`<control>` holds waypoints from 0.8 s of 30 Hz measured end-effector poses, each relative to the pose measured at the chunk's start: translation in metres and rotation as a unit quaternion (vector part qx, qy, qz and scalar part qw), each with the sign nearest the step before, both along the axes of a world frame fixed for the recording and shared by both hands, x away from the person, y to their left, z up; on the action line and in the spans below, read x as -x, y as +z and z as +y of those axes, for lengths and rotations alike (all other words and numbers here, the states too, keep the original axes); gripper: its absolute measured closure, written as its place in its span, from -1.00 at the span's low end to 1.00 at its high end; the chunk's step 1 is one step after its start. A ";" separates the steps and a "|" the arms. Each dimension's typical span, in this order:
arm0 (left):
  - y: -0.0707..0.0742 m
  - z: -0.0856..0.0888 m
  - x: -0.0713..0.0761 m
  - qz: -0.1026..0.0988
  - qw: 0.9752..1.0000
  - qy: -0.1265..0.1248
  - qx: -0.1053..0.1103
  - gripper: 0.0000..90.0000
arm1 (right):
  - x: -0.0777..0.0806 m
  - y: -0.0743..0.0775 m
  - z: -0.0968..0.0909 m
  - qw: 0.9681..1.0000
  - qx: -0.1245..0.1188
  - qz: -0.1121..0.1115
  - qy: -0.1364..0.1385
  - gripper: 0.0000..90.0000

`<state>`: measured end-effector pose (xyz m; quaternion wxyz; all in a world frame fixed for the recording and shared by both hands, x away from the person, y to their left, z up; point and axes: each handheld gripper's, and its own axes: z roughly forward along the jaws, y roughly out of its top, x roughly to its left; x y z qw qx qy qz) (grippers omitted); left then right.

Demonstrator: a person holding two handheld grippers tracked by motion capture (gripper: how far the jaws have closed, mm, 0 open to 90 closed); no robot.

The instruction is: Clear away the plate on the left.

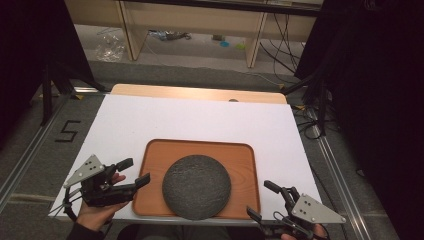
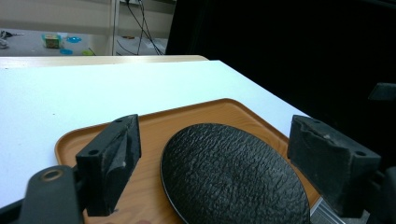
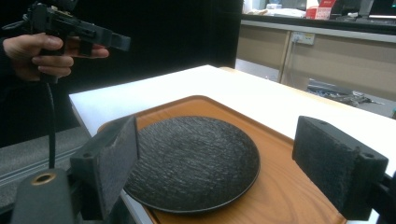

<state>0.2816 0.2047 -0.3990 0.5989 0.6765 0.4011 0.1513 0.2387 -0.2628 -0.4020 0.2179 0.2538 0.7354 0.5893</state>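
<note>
Both pairs of blocky black jaws stand wide apart with nothing between them — the left gripper (image 1: 132, 173) at the lower left of the high view, the right gripper (image 1: 262, 200) at the lower right. Between them, low in the centre, lies a round, dark plate (image 1: 196, 186) with a rough, pebbled surface, flat on a rectangular wooden tray (image 1: 155, 155) with rounded corners and a raised rim. The tray rests on a smooth white tabletop (image 1: 200, 117) — light wood edges its far side.
</note>
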 end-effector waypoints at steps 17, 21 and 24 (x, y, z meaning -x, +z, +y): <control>0.000 -0.001 0.028 -0.036 0.999 0.008 -0.039 -0.63 | 0.000 0.000 0.000 1.000 0.001 0.001 -0.001 -0.65; 0.000 -0.001 0.031 -0.033 0.998 0.007 -0.045 -0.63 | 0.002 0.000 0.000 1.000 0.002 0.010 -0.002 -0.65; -0.001 -0.002 0.032 -0.030 0.999 0.007 -0.045 -0.63 | 0.000 0.000 0.000 1.000 0.003 0.002 -0.003 -0.65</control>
